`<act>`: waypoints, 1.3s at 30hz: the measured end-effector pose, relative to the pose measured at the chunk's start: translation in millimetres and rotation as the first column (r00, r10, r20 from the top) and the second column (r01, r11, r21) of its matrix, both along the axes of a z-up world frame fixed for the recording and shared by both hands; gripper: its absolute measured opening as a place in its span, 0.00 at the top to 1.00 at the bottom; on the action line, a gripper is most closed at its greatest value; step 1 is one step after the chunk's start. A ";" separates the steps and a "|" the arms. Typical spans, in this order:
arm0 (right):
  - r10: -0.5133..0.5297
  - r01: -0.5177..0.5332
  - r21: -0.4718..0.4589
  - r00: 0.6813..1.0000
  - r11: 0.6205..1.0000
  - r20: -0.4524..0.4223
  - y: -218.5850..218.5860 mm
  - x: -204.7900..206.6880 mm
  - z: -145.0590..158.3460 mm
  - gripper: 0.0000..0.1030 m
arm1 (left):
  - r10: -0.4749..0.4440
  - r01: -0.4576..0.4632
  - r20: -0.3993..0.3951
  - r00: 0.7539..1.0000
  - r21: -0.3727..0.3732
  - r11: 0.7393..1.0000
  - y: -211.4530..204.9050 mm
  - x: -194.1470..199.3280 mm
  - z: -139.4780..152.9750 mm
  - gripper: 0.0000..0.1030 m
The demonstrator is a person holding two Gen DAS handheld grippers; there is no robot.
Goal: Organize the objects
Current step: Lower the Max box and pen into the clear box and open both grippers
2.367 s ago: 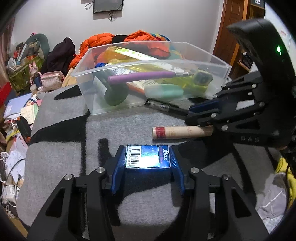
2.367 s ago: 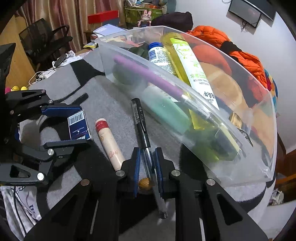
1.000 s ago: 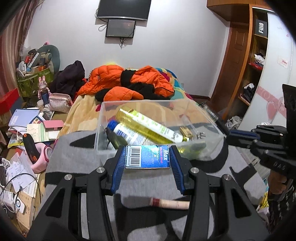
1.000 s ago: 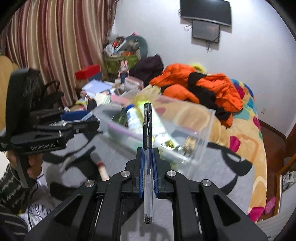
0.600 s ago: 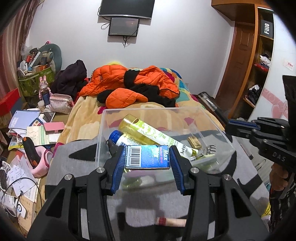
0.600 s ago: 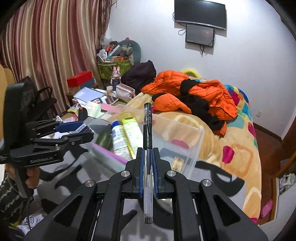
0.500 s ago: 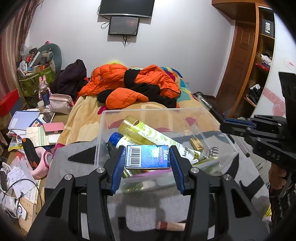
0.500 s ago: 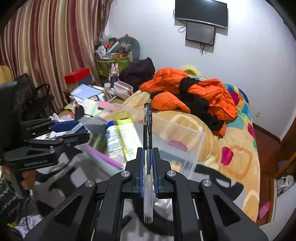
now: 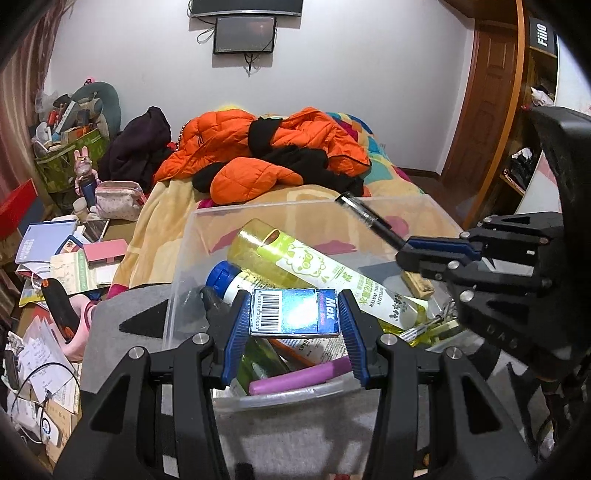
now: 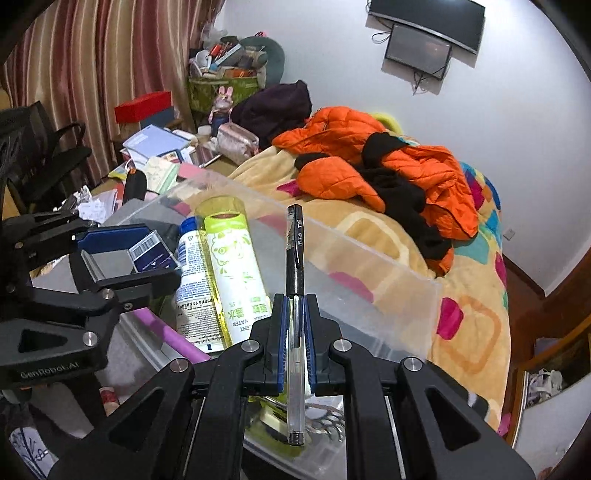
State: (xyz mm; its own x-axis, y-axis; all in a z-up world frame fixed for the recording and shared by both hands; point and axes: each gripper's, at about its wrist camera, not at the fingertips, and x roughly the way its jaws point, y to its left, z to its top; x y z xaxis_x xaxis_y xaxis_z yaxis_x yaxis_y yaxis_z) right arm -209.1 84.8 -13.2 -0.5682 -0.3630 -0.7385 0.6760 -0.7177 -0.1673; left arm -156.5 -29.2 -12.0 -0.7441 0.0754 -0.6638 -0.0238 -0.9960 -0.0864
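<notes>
Left gripper (image 9: 294, 314) clamps a blue box (image 9: 294, 312) reading "Max" between its fingers, above the clear bin (image 9: 373, 206). Right gripper (image 10: 295, 325) pinches a pen (image 10: 295, 258); only its view shows "GenRobot.AI".

The left wrist camera sits close behind the left tool (image 9: 294, 314) and faces forward and downward over the near wall of the clear bin (image 9: 280, 397), toward the bed (image 9: 177, 206) and the rear wall, with the right tool (image 9: 406, 251) at the right edge of its view. The right wrist camera sits close behind the right tool (image 10: 295, 325) and faces downward across the same clear bin (image 10: 388, 291) from its other side, with the left tool (image 10: 129, 254) at the left. Both views share the bin contents, the orange jacket (image 9: 266, 151) (image 10: 388, 162) and the wall screen (image 9: 243, 35) (image 10: 417, 50).
</notes>
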 end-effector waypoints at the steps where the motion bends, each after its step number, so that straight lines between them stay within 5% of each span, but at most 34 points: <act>1: 0.003 -0.003 0.004 1.000 1.000 0.004 -2.2 -1.3 -1.8 0.93 | -0.002 0.002 0.002 1.000 -0.002 1.000 0.1 -1.0 -0.8 0.54; 14: 0.018 -0.019 0.012 0.997 1.000 0.076 -8.8 -2.3 -15.7 0.92 | -0.021 0.021 0.031 0.999 -0.013 1.000 4.1 -6.4 -9.9 0.54; 33: -0.006 0.002 -0.130 0.999 0.991 -0.032 39.0 61.6 30.6 0.54 | -0.019 0.017 -0.095 0.995 -0.028 0.999 9.1 42.9 29.6 0.22; 39: -0.023 0.018 -0.191 0.999 0.981 -0.026 60.9 84.9 35.2 0.52 | -0.027 0.025 -0.099 0.995 -0.022 0.999 8.1 64.3 28.7 0.12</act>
State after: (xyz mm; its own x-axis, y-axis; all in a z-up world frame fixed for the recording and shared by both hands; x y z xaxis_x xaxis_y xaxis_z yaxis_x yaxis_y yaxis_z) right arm -124.2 145.7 22.0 -0.5966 -0.4834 -0.6407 0.6576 -0.7520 -0.0450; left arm -92.2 -21.1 16.8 -0.8042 0.0821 -0.5886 -0.0570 -0.9965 -0.0612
